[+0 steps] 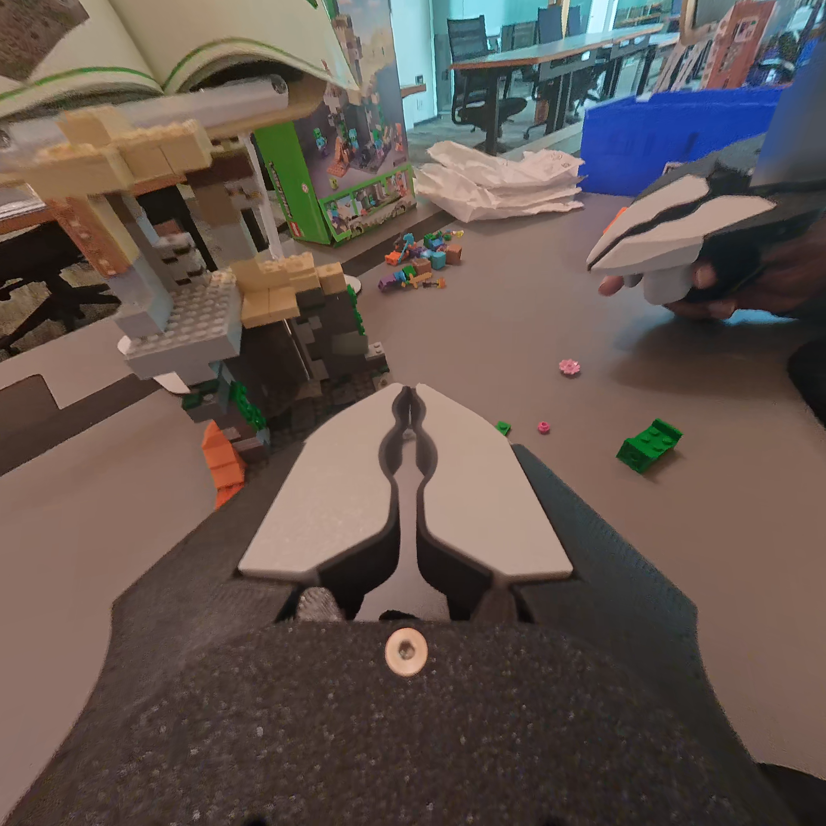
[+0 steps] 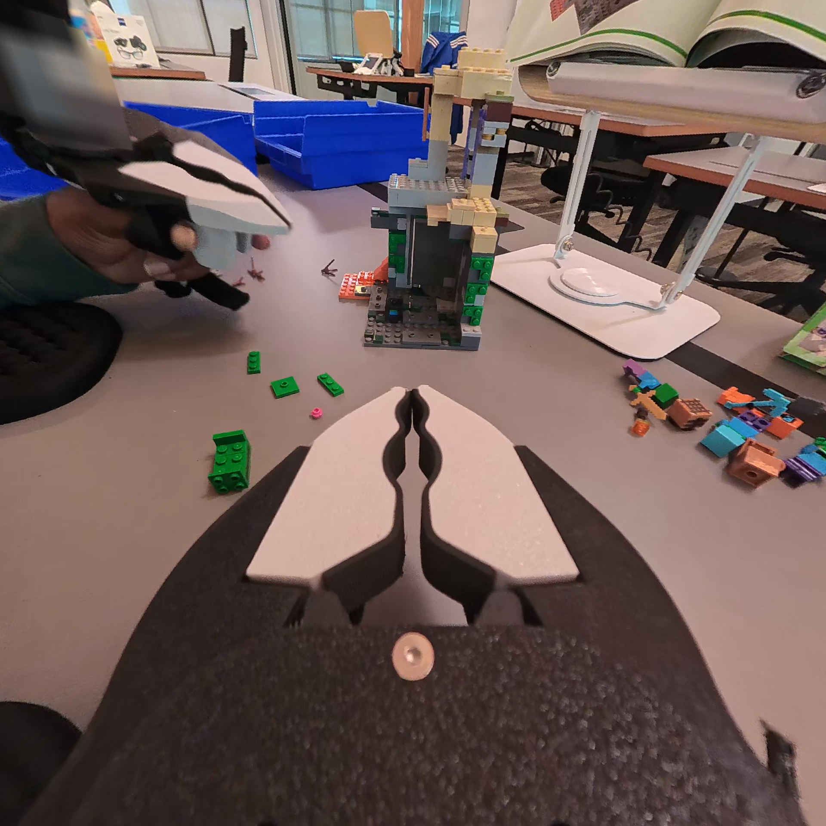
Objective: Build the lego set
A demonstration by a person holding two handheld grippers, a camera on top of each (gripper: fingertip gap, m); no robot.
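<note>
The partly built lego tower [image 1: 268,335] of grey, tan and green bricks stands on the grey table [image 1: 491,313]; it also shows in the right wrist view [image 2: 429,250]. My left gripper [image 1: 410,391] is shut with nothing visible between its fingers and points at the tower's base; it shows from the side [image 2: 286,228], held above the table left of the tower. My right gripper [image 2: 410,393] is shut and empty, in front of the tower; it also shows in the left wrist view [image 1: 594,263]. A green brick assembly [image 2: 230,462] lies to its left.
Three green plates [image 2: 284,386], a pink stud [image 2: 317,413] and a pink flower [image 1: 569,367] lie loose. A pile of coloured pieces [image 2: 737,429] lies at right. The booklet stand's white base [image 2: 603,304], blue bins [image 2: 339,138], the lego box [image 1: 348,179] and white bags [image 1: 500,183] stand behind. Spacing between my two grippers at the tips: around 15 cm.
</note>
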